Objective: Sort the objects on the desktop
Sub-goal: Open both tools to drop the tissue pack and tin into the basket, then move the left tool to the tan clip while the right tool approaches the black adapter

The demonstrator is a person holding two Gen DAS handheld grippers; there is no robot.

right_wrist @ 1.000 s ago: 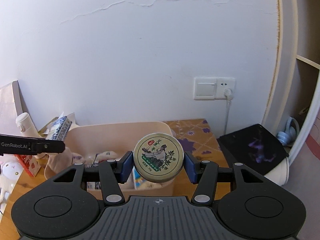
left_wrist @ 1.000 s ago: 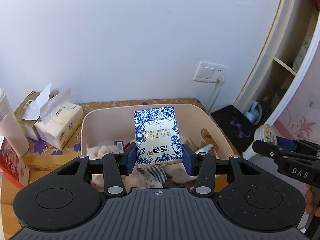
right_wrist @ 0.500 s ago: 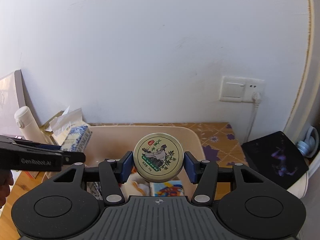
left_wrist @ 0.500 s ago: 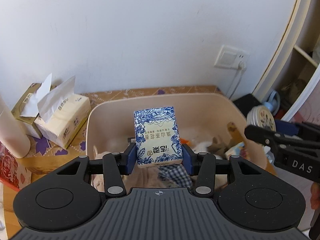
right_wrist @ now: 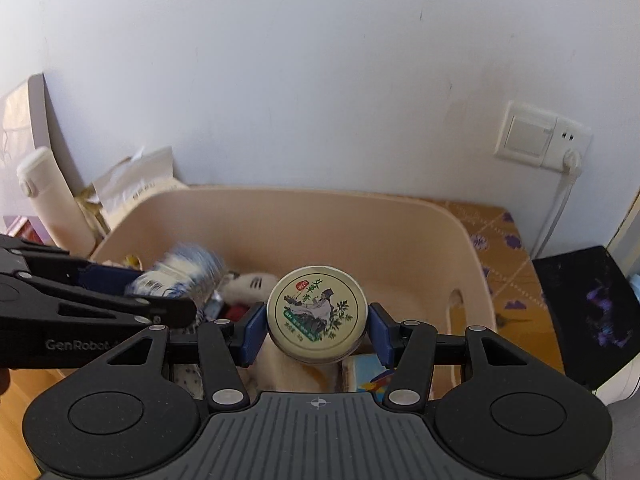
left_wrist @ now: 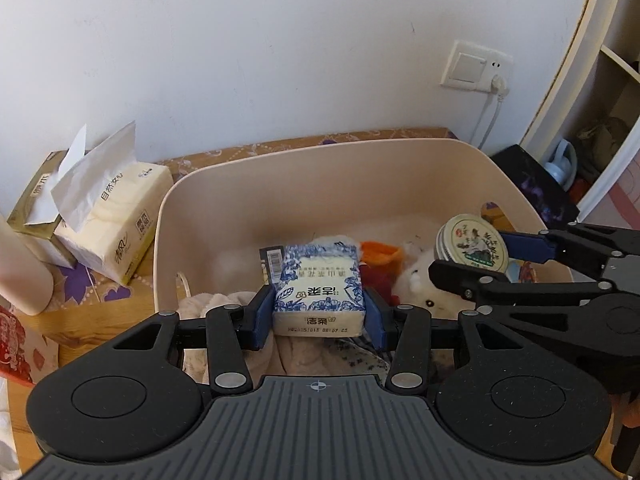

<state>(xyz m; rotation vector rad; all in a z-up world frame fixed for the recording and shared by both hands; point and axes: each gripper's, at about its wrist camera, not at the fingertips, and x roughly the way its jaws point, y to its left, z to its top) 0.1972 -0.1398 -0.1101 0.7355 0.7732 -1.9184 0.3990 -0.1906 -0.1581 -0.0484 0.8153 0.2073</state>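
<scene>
My left tongs [left_wrist: 319, 316] clamp the tissue pack [left_wrist: 318, 294], my right tongs [right_wrist: 317, 330] clamp the tin [right_wrist: 317, 314], both over the bin [left_wrist: 320, 172] for dropping.

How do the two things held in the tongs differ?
The blue-and-white tissue pack is a soft rectangular block; the round tin is a hard flat disc. The pack is floral with printed characters; the tin's lid shows a figure and green leaves. Both are clamped over the beige bin.
</scene>
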